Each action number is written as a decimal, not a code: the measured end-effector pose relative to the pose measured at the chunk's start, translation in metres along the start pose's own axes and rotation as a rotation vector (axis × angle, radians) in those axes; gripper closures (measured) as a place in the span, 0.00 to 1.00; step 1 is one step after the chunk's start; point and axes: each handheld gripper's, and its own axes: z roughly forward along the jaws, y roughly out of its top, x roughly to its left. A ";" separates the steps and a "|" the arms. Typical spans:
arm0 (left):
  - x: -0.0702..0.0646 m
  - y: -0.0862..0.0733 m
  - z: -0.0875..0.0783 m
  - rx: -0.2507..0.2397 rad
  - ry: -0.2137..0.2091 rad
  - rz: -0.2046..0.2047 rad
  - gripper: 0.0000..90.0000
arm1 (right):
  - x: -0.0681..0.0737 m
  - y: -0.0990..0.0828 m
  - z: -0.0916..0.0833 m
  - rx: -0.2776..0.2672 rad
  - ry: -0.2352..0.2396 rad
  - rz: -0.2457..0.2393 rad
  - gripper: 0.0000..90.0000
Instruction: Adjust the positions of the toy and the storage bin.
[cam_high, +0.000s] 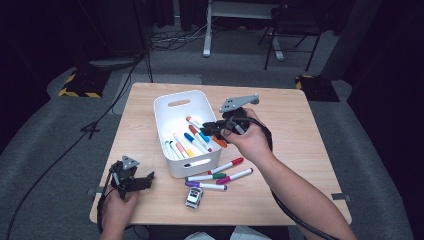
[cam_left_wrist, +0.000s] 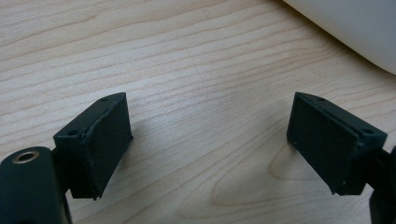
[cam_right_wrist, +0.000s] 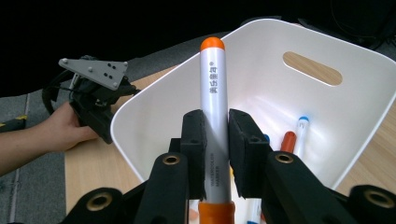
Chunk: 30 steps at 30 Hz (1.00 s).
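My right gripper (cam_right_wrist: 215, 135) is shut on a white marker with orange ends (cam_right_wrist: 213, 93), which stands upright between the pads. In the high view this gripper (cam_high: 210, 131) hangs over the right rim of the white bin (cam_high: 159, 125), with the orange marker (cam_high: 220, 142) just above the bin's inside. Several markers lie in the bin, among them a blue-capped one (cam_right_wrist: 302, 126) and a red-capped one (cam_right_wrist: 288, 140). My left gripper (cam_left_wrist: 210, 144) is open, its jaws wide apart over bare wood with nothing between them. It rests at the table's front left (cam_high: 145, 181).
In front of the bin lie a red marker (cam_high: 227, 165), a green one (cam_high: 206, 177), a magenta one (cam_high: 235, 175) and a purple one (cam_high: 206, 185). A small toy car (cam_high: 194, 197) sits near the front edge. The bin's wall (cam_left_wrist: 355, 28) is close to my left gripper.
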 end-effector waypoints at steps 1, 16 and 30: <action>0.000 0.000 0.000 0.000 0.000 0.000 0.16 | -0.001 0.000 0.003 -0.003 -0.001 -0.001 0.86; 0.000 0.000 0.000 0.000 0.000 0.000 0.16 | -0.013 -0.011 0.037 0.069 -0.025 0.010 0.86; 0.000 0.000 0.000 -0.001 -0.002 0.000 0.16 | -0.019 -0.021 0.052 0.155 -0.048 0.005 0.86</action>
